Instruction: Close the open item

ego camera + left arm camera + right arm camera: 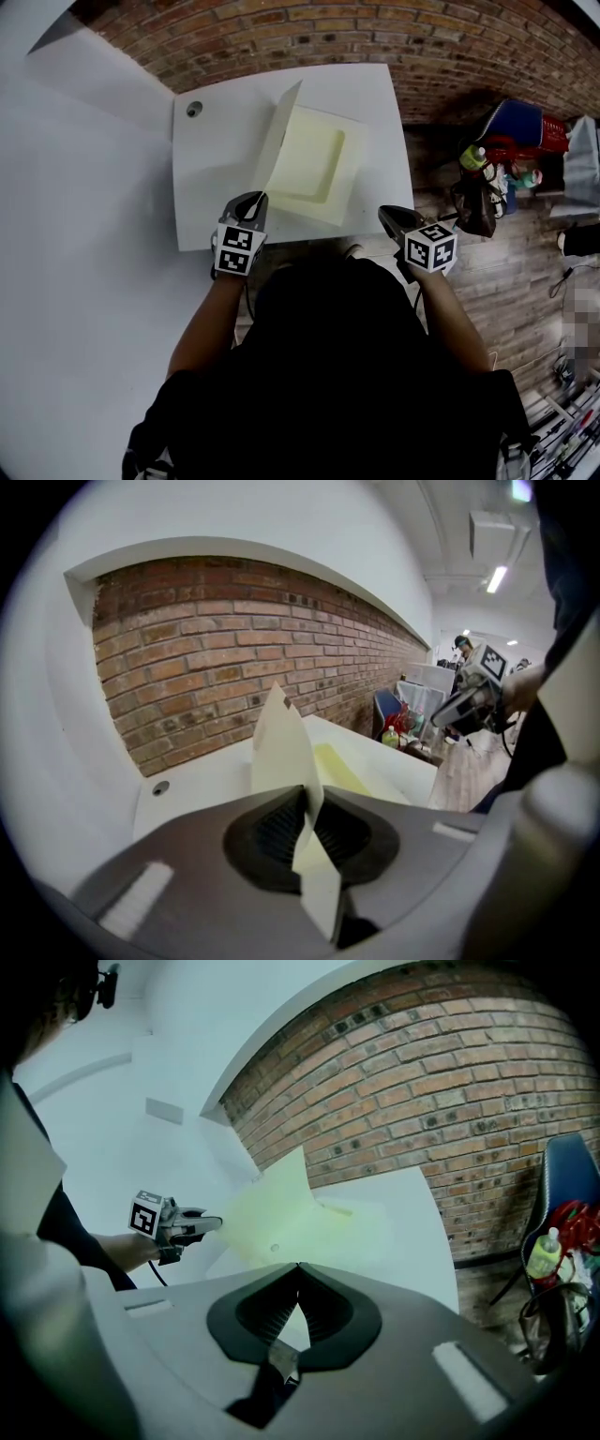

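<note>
Mid-close: left gripper clamped on raised cover of pale yellow flat plastic folder, lying open on white table. Right gripper shut, empty, well apart. Next, probably: swing cover down onto base.

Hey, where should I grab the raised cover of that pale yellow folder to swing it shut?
Grip its near free corner, coming from the person's side. The cover stands nearly upright and is a thin sheet, so its edge slips between the jaws. The left gripper is shut on that corner now.
</note>
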A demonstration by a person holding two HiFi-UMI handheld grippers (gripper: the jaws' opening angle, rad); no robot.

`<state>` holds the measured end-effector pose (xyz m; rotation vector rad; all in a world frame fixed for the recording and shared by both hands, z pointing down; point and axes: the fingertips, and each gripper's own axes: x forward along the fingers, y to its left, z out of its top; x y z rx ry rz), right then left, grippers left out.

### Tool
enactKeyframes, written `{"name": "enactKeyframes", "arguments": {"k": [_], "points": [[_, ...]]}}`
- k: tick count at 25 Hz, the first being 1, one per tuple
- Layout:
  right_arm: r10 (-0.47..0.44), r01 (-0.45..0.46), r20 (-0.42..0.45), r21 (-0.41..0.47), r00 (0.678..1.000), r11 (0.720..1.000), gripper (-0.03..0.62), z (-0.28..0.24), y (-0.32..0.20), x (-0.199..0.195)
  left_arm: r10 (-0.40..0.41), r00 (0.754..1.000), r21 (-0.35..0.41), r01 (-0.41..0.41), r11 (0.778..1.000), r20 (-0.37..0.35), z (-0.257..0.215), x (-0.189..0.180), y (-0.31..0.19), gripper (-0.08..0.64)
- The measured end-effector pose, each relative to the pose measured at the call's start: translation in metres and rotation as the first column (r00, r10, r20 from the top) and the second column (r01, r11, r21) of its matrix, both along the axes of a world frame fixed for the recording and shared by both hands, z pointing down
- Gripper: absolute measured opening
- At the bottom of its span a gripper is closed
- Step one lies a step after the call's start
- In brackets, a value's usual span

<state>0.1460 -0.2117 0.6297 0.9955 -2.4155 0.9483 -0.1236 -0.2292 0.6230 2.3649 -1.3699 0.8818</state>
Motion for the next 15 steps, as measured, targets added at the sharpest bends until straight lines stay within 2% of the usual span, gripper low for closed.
{"name": "enactKeyframes", "arguments": {"k": [7, 15], "points": [[0.009, -0.009, 0.001, -0.011, 1.0, 1.0, 0.005, 0.003, 0.008, 0.002, 0.084, 0.996, -0.056, -0.086, 0.995, -0.035, 0.018, 0.037, 0.009, 0.023], [0.036, -0.037, -0.007, -0.025, 0.999, 0.999, 0.005, 0.005, 0.018, 0.016, 0.191, 0.981, -0.109, -0.194, 0.975, -0.041, 0.04, 0.077, 0.018, 0.028]]}}
